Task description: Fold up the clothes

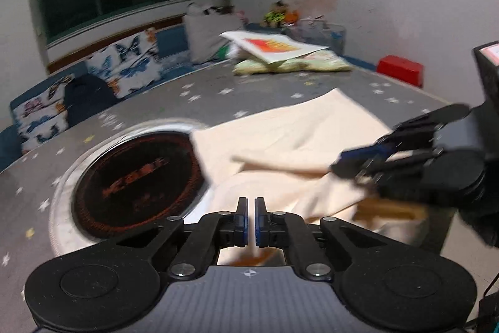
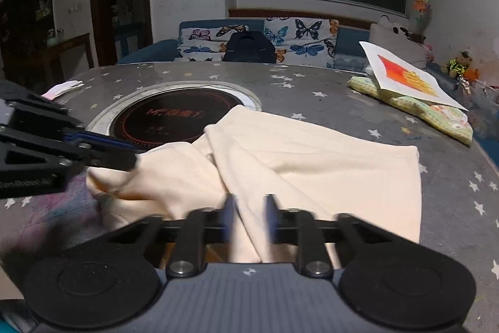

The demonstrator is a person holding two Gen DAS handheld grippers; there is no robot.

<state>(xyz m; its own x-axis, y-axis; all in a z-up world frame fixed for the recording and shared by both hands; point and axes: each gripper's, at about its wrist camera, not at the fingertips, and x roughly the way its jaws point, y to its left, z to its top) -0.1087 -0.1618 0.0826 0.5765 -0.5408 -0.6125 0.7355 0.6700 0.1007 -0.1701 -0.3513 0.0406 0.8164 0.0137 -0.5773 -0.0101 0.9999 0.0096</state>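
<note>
Cream garment half-bunched on the bench, both grippers at its near edge.

The garment (image 2: 299,164) lies on the starred bench (image 2: 452,177), its far corner over the round hob (image 2: 174,117), its left part rumpled. My left gripper (image 1: 251,219) has its jaws nearly together with a thin gap; in the right view its tips sit at the rumpled left edge, but I cannot tell whether cloth is pinched. My right gripper (image 2: 249,217) stands narrowly apart, straddling a ridge of fabric, not clamped. To fold well, I judge I should take one layer at each corner, lift evenly, and keep the cloth taut so the bunch flattens. Motion blur smears the right fingers, the garment's near hem is hidden under both grippers, and its type is unclear.
</note>
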